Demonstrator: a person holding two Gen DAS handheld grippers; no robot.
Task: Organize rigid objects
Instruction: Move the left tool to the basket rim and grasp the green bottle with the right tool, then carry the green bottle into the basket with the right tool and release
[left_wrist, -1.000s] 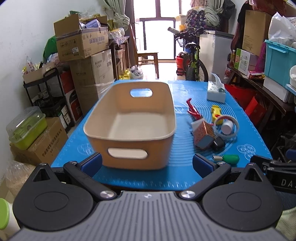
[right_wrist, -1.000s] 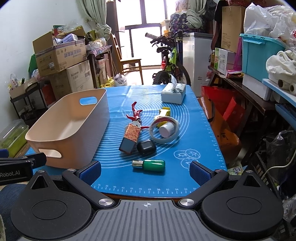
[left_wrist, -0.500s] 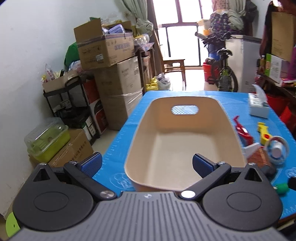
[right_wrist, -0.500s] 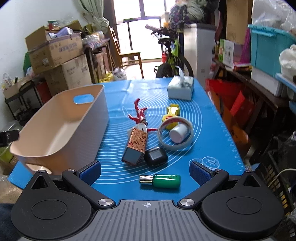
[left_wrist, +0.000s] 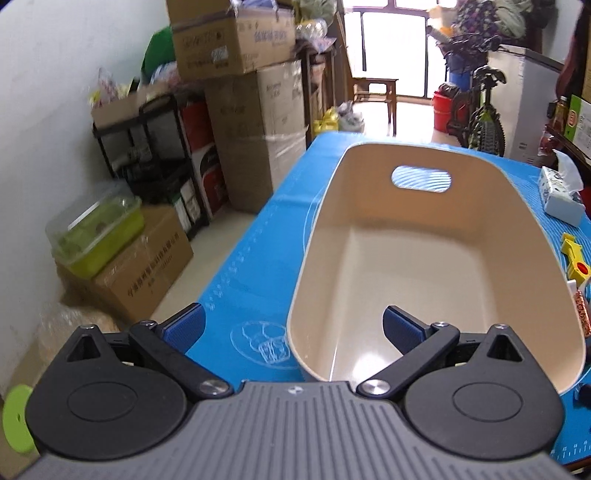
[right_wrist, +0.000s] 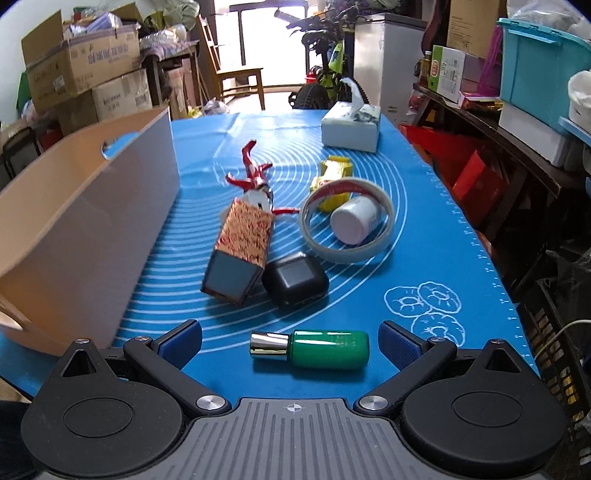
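Observation:
An empty beige bin (left_wrist: 417, 258) stands on the blue mat; it also shows at the left of the right wrist view (right_wrist: 85, 206). My left gripper (left_wrist: 293, 328) is open, straddling the bin's near left wall, one finger inside. My right gripper (right_wrist: 290, 341) is open and empty, with a green bottle (right_wrist: 314, 349) lying between its fingertips. Beyond lie a black case (right_wrist: 295, 278), a patterned box (right_wrist: 240, 251), a tape ring (right_wrist: 347, 221) around a white bottle (right_wrist: 354, 219), a yellow toy (right_wrist: 334, 173) and a red figure (right_wrist: 253, 173).
A tissue box (right_wrist: 351, 123) sits at the far end of the mat. Stacked cardboard boxes (left_wrist: 236, 92) and a shelf line the left wall. A green-lidded container (left_wrist: 96, 232) sits on a floor box. The table's left edge (left_wrist: 236, 258) is close.
My left gripper has moved forward and left, over the bin's near left corner. My right gripper has moved forward and lower, so the green bottle now lies between its fingertips.

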